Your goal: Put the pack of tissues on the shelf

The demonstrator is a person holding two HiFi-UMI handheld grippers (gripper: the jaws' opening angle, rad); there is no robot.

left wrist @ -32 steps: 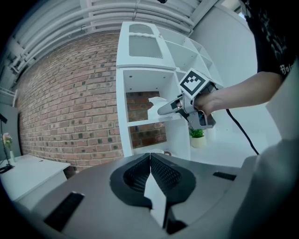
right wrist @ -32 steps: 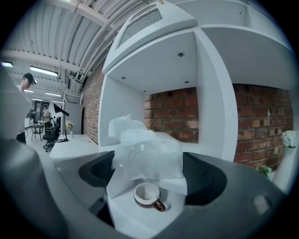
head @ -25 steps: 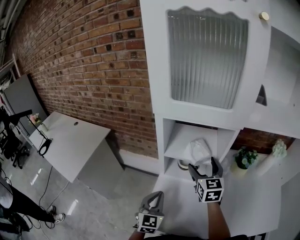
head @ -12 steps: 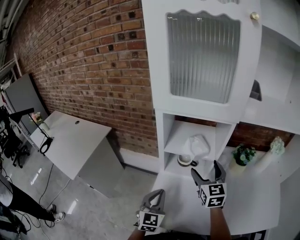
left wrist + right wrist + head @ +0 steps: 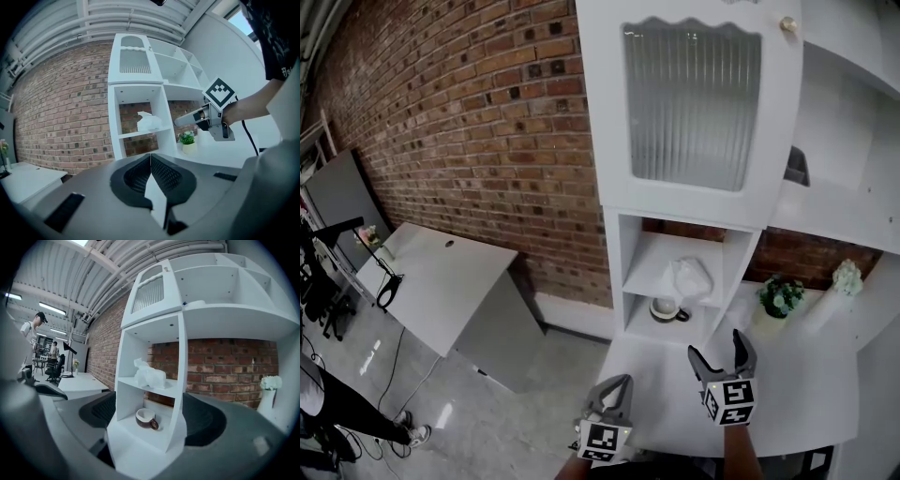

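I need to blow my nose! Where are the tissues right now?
In the head view, the pack of tissues sits on the upper board of the white shelf, just above the cup and left of the small green plant.

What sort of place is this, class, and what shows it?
Probably an industrial-style office or studio: bare brick wall, white desk, ribbed ceiling with strip lights, and a white shelf unit.

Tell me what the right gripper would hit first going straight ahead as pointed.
Probably the cup in the shelf unit's lower cubby, below the pack of tissues; right gripper is open, depth unclear.
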